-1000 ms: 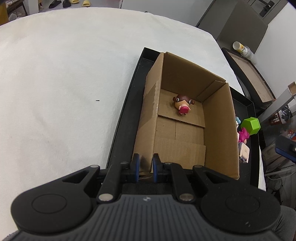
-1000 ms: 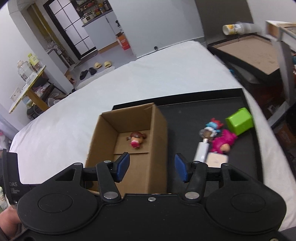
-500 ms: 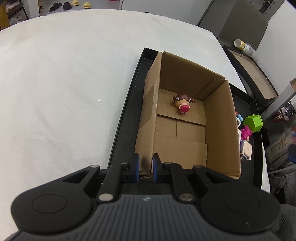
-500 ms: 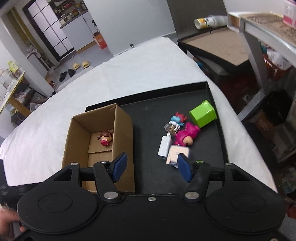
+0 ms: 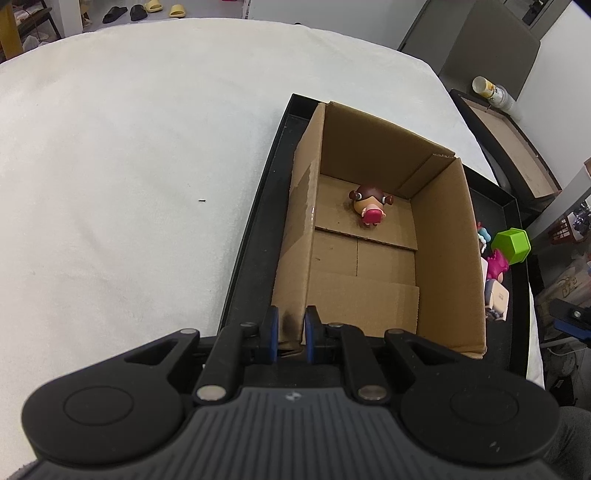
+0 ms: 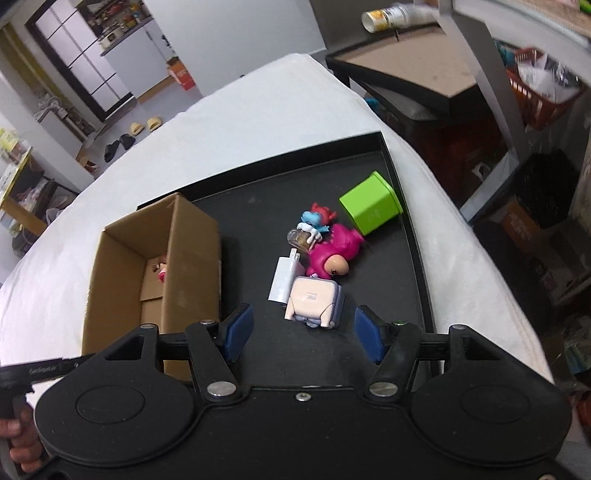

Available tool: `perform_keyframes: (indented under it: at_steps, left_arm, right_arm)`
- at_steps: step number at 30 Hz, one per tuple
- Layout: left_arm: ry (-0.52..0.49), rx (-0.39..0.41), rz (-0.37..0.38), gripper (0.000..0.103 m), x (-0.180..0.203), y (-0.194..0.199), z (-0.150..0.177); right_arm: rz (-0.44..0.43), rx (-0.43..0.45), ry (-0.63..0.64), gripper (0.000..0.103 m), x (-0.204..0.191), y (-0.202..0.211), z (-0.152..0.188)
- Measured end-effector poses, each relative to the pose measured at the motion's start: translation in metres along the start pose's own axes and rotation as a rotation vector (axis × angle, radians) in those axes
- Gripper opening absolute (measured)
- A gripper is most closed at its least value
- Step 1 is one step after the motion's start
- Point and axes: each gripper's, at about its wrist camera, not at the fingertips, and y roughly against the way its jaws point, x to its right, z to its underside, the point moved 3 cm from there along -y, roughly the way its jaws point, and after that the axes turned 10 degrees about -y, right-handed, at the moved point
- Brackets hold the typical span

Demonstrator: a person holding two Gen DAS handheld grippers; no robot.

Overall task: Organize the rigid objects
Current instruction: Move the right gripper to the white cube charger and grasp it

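Observation:
An open cardboard box [image 5: 443, 266] [image 6: 192, 251] stands at the left of a black tray [image 6: 369, 177]. A brown-haired figurine [image 5: 369, 206] lies at the box's far end. My left gripper [image 5: 290, 332] is shut on the box's near wall at its left corner. My right gripper [image 6: 303, 332] is open and empty, just above the tray, close behind a white boxy toy [image 6: 314, 297]. Beyond it lie a white charger [image 6: 284, 278], a magenta figurine [image 6: 334, 254], a blue and red figurine [image 6: 316, 219] and a green cube [image 6: 369, 206].
The tray sits on a white-covered table [image 5: 129, 166]. A second black tray with a brown board [image 6: 413, 55] and a can [image 6: 380, 18] stands past the table's far edge. Shelving and baskets [image 6: 535, 81] are to the right.
My right gripper has swung right from the box toward the pile of toys and come closer to the white boxy toy. My left gripper has stayed shut on the box wall.

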Motion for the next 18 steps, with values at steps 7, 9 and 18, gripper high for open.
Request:
perform_keyframes:
  at_steps: [7,9,18]
  left_arm:
    - [0.000,-0.009,-0.003,0.013,0.001,-0.002,0.000]
    - [0.002,-0.009,-0.001,0.013,0.000,-0.003,0.000]
    - [-0.001,-0.016,0.001,0.013,0.000,-0.006,-0.001]
  right_arm:
    - [0.011,-0.011,-0.041,0.061,0.002,-0.025,-0.002]
    - [0.022,-0.013,-0.036,0.061,0.002,-0.032,-0.003]
    - [0.063,-0.027,-0.053,0.061,0.001,-0.061,-0.011]
